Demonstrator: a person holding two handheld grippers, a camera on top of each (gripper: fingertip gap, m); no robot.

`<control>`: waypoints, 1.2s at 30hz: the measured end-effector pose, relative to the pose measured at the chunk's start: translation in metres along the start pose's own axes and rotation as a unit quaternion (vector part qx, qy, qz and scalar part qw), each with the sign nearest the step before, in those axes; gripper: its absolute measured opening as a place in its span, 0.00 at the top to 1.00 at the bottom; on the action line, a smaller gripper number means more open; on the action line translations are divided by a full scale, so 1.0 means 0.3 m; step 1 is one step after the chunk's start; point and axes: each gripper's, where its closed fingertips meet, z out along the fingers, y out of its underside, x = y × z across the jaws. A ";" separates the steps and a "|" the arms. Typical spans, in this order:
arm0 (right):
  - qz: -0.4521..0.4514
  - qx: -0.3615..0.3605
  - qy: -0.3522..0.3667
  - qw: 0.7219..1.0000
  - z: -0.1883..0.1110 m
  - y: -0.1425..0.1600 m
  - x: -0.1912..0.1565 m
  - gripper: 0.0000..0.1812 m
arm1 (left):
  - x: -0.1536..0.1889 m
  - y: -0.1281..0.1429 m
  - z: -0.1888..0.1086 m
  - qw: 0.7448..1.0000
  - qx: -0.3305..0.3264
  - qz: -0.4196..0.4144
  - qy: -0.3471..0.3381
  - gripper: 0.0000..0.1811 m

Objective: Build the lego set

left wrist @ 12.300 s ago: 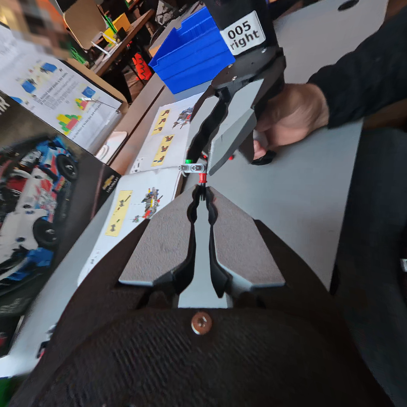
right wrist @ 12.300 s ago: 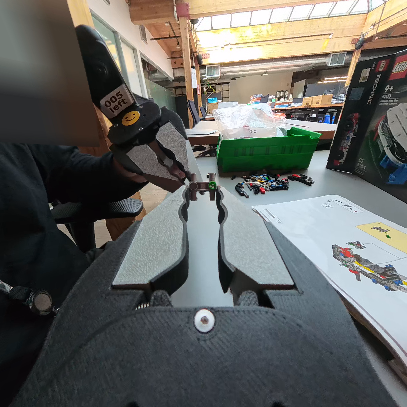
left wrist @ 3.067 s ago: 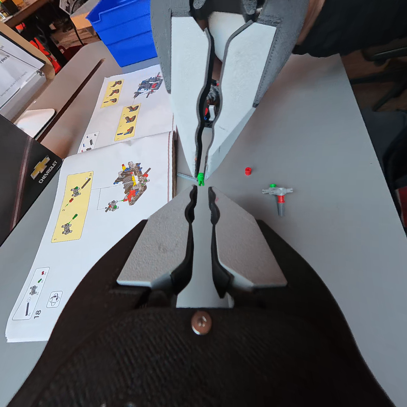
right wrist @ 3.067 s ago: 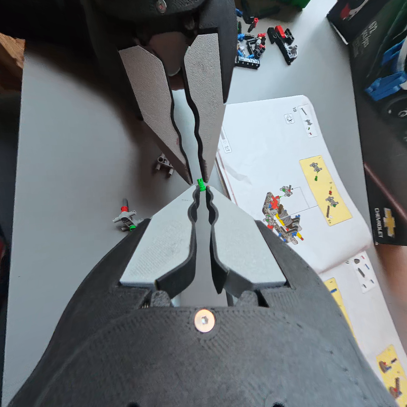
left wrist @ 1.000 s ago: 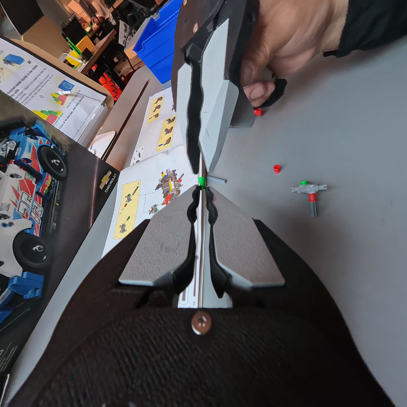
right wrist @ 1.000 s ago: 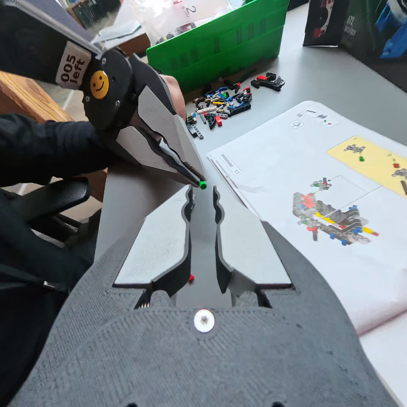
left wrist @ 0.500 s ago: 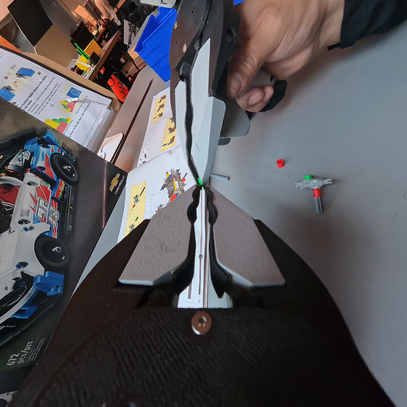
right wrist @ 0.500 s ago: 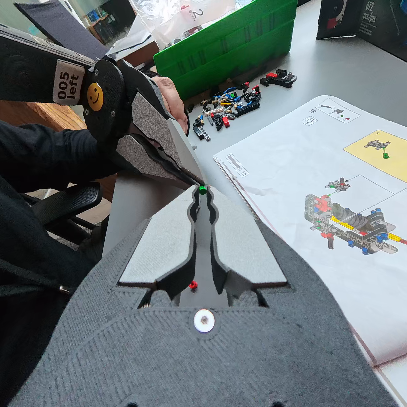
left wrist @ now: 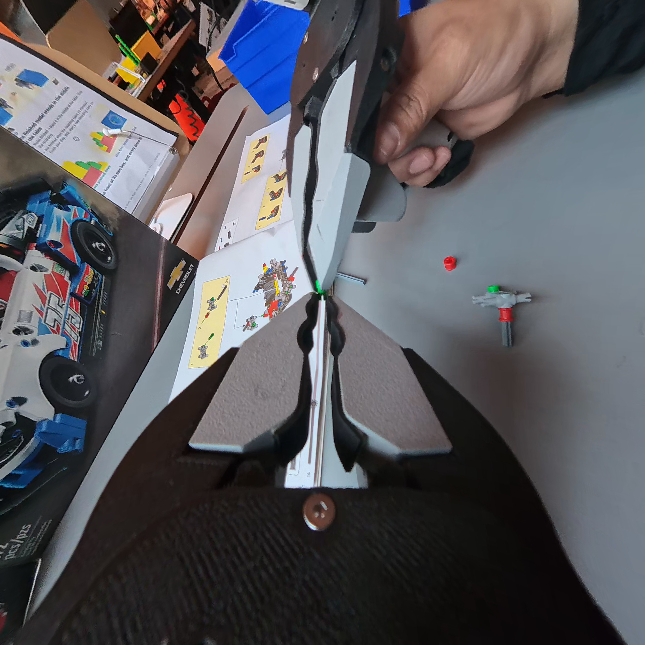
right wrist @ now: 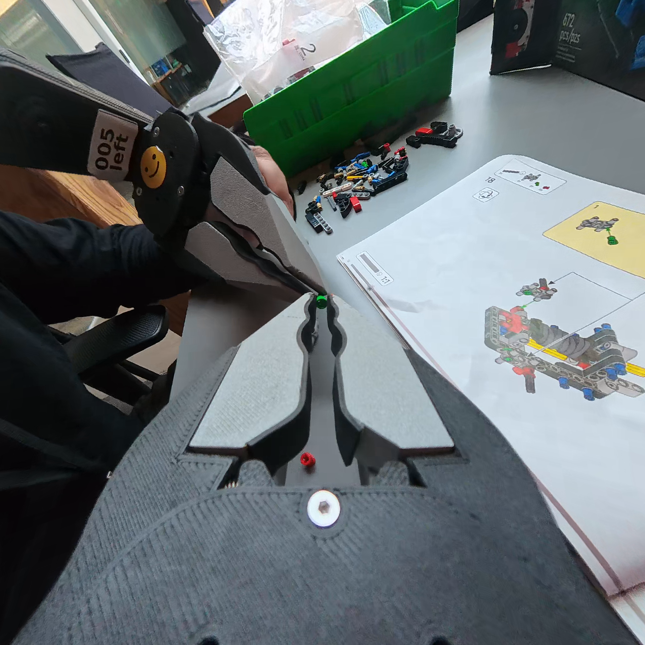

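Two claws meet tip to tip over the grey table point(left wrist: 523, 419), with one small green pin point(left wrist: 318, 285) between them.

At the far left stands the car set's box point(left wrist: 69, 314), with a white, blue and red racing car, a car maker's badge and a piece count printed on it. Behind it leans a printed sheet point(left wrist: 69, 104) with brick drawings and lines of text. Next comes the open booklet point(left wrist: 244, 286), showing yellow step panels and small step numbers.

Then the pin. The left claw point(left wrist: 321, 298) is pinched shut on one end. The right claw point(right wrist: 320, 302), gripped by a hand point(left wrist: 471, 69), looks closed on the other end. This reads as a handover held above the table.

The risk is in the release. The pin is tiny and round, so if one claw lets go before the other grips squarely, it could twist, pop out and roll among the loose bits. A sideways pull could do the same.

To the right lie a thin grey rod point(left wrist: 350, 278), a red ring point(left wrist: 450, 263) and a grey cross piece point(left wrist: 499, 302) carrying green and red parts. All three lie apart from each other.

In the right wrist view the left claw bears a white label point(right wrist: 111, 146) and a yellow smiley sticker point(right wrist: 153, 167). Beyond it are a heap of pieces point(right wrist: 356, 185) and a green bin point(right wrist: 349, 90).
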 end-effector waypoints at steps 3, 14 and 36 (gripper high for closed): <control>-0.016 0.005 0.003 1.000 0.000 -0.005 -0.005 0.98 | -0.006 -0.004 -0.007 1.000 0.000 -0.010 -0.001 0.99; -0.031 0.011 0.006 0.999 0.004 -0.005 -0.019 0.98 | -0.008 -0.006 -0.020 1.000 -0.016 0.015 -0.017 1.00; -0.003 0.026 0.009 1.000 -0.015 -0.019 0.011 0.98 | -0.031 0.005 0.004 0.997 -0.008 0.046 -0.056 0.97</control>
